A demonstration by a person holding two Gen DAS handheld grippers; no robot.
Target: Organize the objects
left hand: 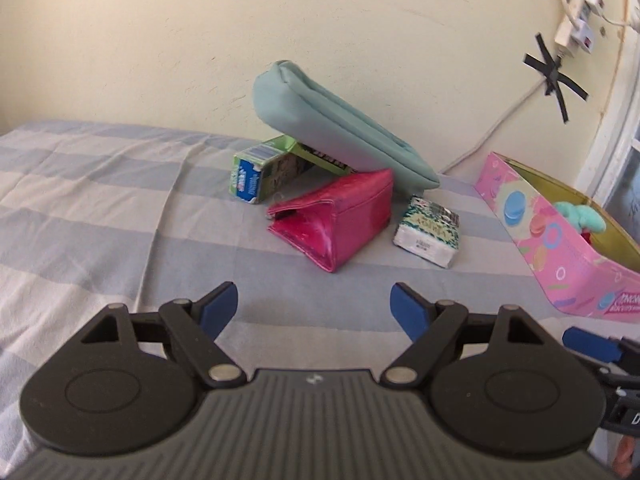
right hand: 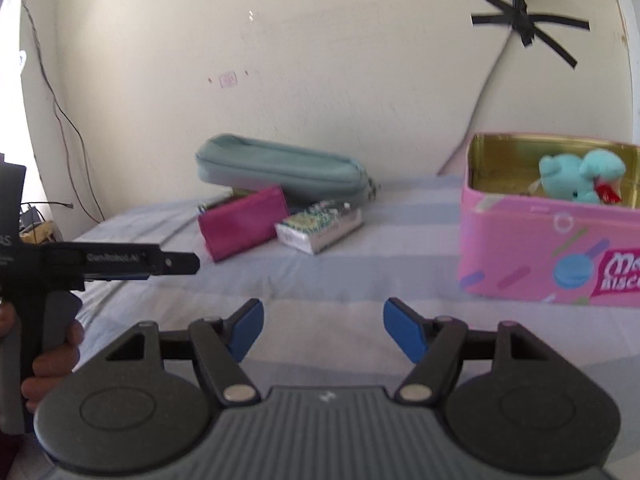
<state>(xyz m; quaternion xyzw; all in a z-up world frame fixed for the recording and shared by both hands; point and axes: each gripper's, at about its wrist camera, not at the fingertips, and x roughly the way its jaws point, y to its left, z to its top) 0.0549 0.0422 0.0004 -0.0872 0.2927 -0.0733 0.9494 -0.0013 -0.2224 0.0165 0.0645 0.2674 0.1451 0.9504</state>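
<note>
On the striped bed sheet point(left hand: 100, 200) a teal pencil pouch point(left hand: 340, 128) leans on a green carton point(left hand: 268, 168) and a pink pouch point(left hand: 336, 216). A small tissue pack point(left hand: 428, 232) lies to their right. My left gripper point(left hand: 314, 300) hovers short of the pink pouch, open and empty. In the right wrist view, an open pink biscuit tin point(right hand: 540, 256) holds a teal plush toy point(right hand: 576, 176). My right gripper point(right hand: 323, 312) is over bare sheet left of the tin, its jaws still opening with nothing between them. The pile point(right hand: 280, 168) lies farther back.
A cream wall point(left hand: 160, 60) stands close behind the pile. A power strip point(left hand: 572, 28) and its cable are taped to the wall with black tape at upper right. A hand point(right hand: 52, 360) holds the left gripper's handle at the left edge. A window frame point(left hand: 616, 152) is at far right.
</note>
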